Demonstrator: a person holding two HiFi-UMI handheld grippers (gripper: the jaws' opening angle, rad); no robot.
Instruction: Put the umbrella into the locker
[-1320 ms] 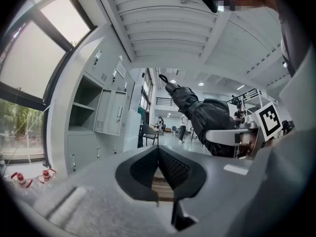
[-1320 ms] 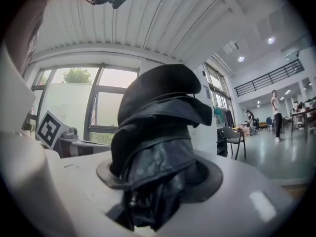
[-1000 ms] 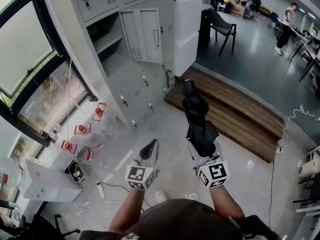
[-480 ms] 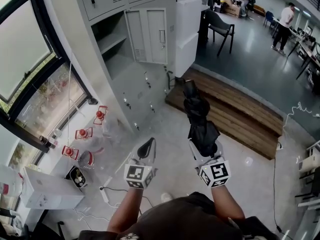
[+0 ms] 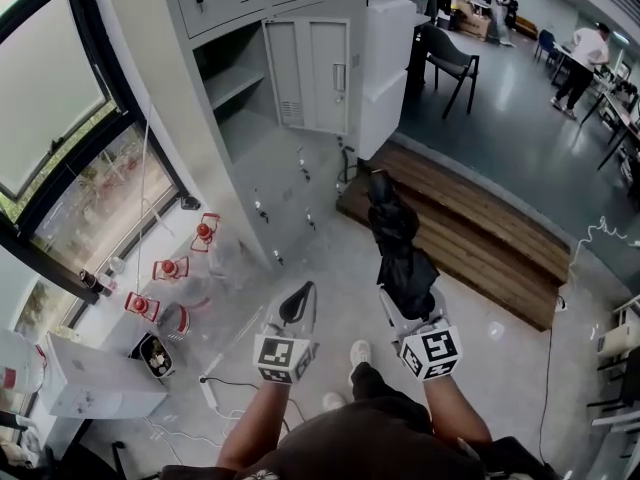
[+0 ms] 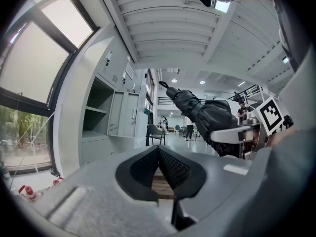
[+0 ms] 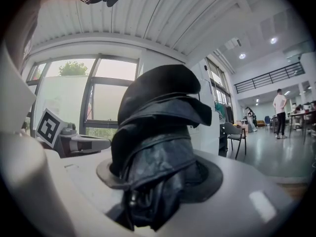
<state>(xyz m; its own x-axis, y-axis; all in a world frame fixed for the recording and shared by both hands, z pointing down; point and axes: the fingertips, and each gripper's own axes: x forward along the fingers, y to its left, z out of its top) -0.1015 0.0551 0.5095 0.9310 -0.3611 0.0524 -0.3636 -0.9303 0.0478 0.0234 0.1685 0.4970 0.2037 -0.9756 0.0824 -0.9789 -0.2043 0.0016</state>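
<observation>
Before open locker (image 5: 243,86): one umbrella (image 5: 396,238) clamped in right tongs (image 5: 408,296); left tongs (image 5: 299,298) closed, empty.

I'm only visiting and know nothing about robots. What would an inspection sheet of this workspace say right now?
Surface: pale grey floor; no table seen.
Job's things: folded black umbrella, not yet in the locker, which stands with one door open.
Clutter: small red items and a white box below the window.
Grippers: right gripper shut on the umbrella; left gripper shut, holding nothing.
Cables: a cable on the floor near the box; a white cable at far right.
Surroundings: wooden platform, chair, people far off.
</observation>
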